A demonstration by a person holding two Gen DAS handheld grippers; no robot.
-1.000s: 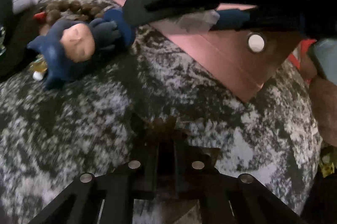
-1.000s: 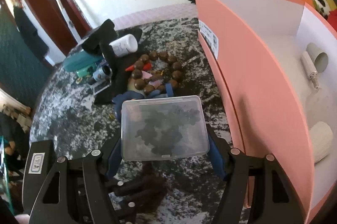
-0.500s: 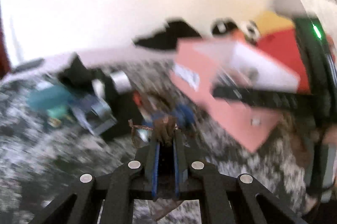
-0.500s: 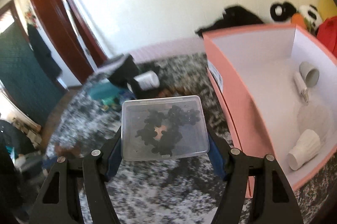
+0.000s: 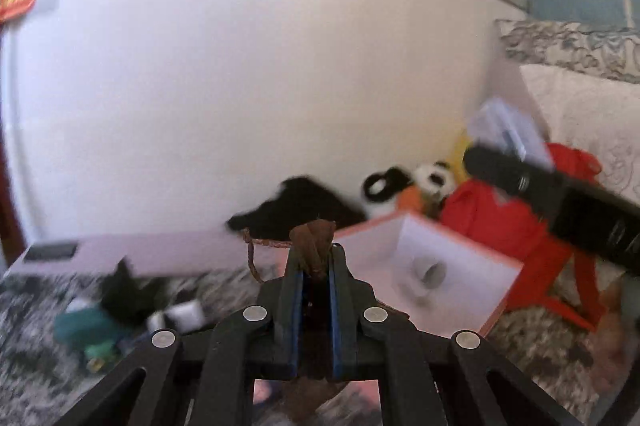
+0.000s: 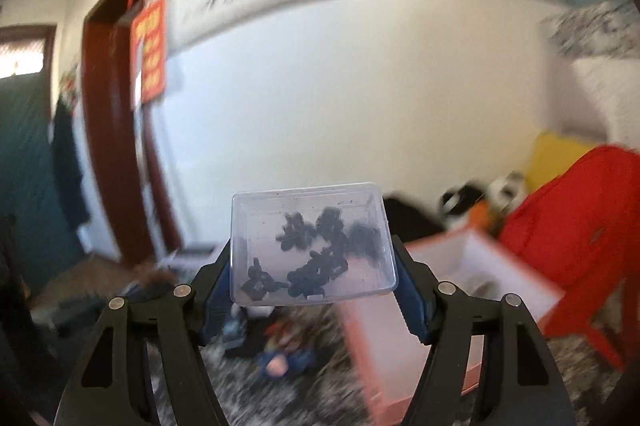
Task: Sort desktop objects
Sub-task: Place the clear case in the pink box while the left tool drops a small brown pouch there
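Observation:
My left gripper (image 5: 314, 258) is shut on a small brown dried-leaf-like ornament (image 5: 314, 236) with a thin brown cord, held high above the table. My right gripper (image 6: 312, 266) is shut on a clear plastic case (image 6: 312, 244) with several small black pieces inside, also raised. The pink open box (image 5: 424, 266) with a white inside stands on the table's right; it also shows in the right wrist view (image 6: 452, 282). The right gripper with its case shows at the right of the left wrist view (image 5: 520, 161).
The marbled table (image 5: 36, 310) holds a teal object (image 5: 80, 326), white bottle (image 5: 184, 314) and black items at left. A blue doll (image 6: 280, 362) lies near the box. Red chair (image 5: 540, 234), plush toys (image 5: 424, 181) and white wall lie beyond.
Both grippers have lifted and tilted up from the table with their objects; the views now look toward the wall, with the table low in frame.

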